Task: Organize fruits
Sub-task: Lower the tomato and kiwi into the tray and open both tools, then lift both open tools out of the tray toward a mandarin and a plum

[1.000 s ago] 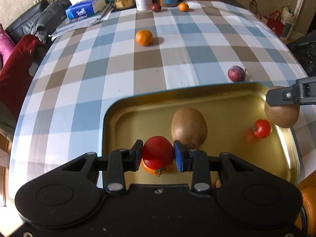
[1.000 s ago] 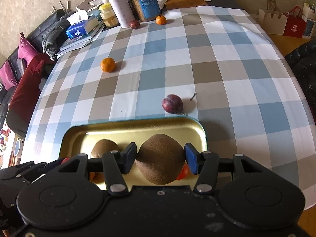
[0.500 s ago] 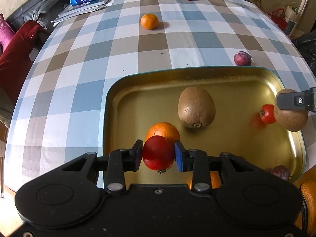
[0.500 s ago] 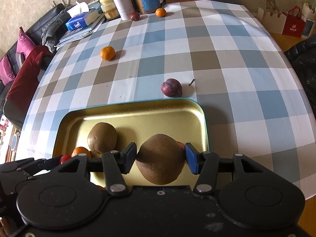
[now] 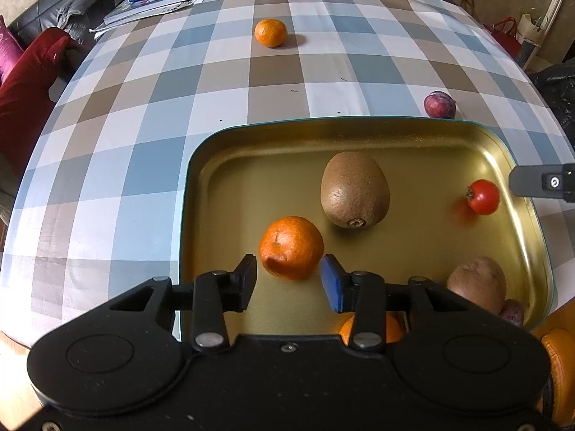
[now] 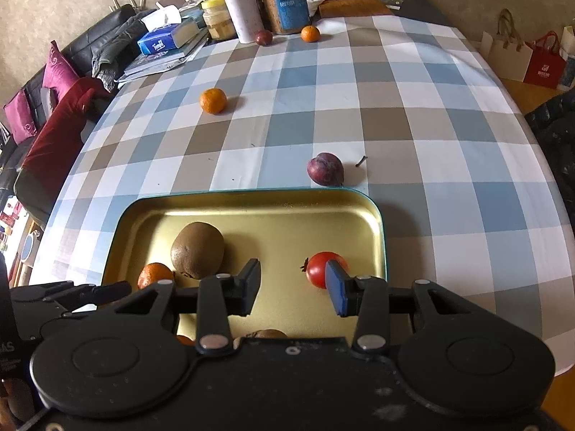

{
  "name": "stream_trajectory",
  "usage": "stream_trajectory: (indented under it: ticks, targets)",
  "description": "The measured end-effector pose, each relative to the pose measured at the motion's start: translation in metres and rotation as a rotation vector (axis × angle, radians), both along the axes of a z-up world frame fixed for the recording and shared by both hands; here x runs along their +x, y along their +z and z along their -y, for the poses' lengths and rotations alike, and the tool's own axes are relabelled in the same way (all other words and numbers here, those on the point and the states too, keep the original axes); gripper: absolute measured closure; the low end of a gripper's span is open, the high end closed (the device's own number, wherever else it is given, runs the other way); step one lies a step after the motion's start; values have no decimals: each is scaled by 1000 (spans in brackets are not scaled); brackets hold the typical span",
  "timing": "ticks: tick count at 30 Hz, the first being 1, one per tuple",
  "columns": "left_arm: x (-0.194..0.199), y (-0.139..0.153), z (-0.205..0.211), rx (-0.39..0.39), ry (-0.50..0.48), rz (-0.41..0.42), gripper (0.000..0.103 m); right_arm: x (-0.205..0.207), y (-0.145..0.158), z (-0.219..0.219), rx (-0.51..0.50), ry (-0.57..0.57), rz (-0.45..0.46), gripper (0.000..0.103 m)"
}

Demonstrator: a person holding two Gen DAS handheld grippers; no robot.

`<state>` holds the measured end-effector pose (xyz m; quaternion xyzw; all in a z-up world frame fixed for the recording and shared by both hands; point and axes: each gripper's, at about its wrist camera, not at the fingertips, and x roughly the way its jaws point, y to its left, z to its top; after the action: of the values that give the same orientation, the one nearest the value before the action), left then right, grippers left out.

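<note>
Both tools have let go: the left tool (image 5: 287,282), jaws opening, no longer grips a tomato, and the right tool (image 6: 293,283), jaws closing, holds nothing, its kiwi (image 5: 478,283) now in the smooth gold tray (image 5: 251,151). Inside show two fuzzy kiwis, two dimpled oranges, one glossy tomato (image 5: 483,197); on the checked surface (image 5: 143,115) lie two oranges, two plums.

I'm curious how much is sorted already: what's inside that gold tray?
In the gold tray: a kiwi, a mandarin, a small tomato, and a second kiwi beside a purple fruit. Another orange fruit is mostly hidden behind the left gripper.
</note>
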<state>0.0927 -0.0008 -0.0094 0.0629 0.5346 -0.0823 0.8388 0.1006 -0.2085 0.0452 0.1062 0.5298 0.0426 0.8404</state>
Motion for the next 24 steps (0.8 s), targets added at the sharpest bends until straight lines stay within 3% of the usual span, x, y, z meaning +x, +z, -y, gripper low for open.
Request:
stream_trajectory:
  ticks: [24]
  targets:
    - [7, -2, -3, -12, 3, -67, 53, 10, -20, -5, -7, 22, -132, 60]
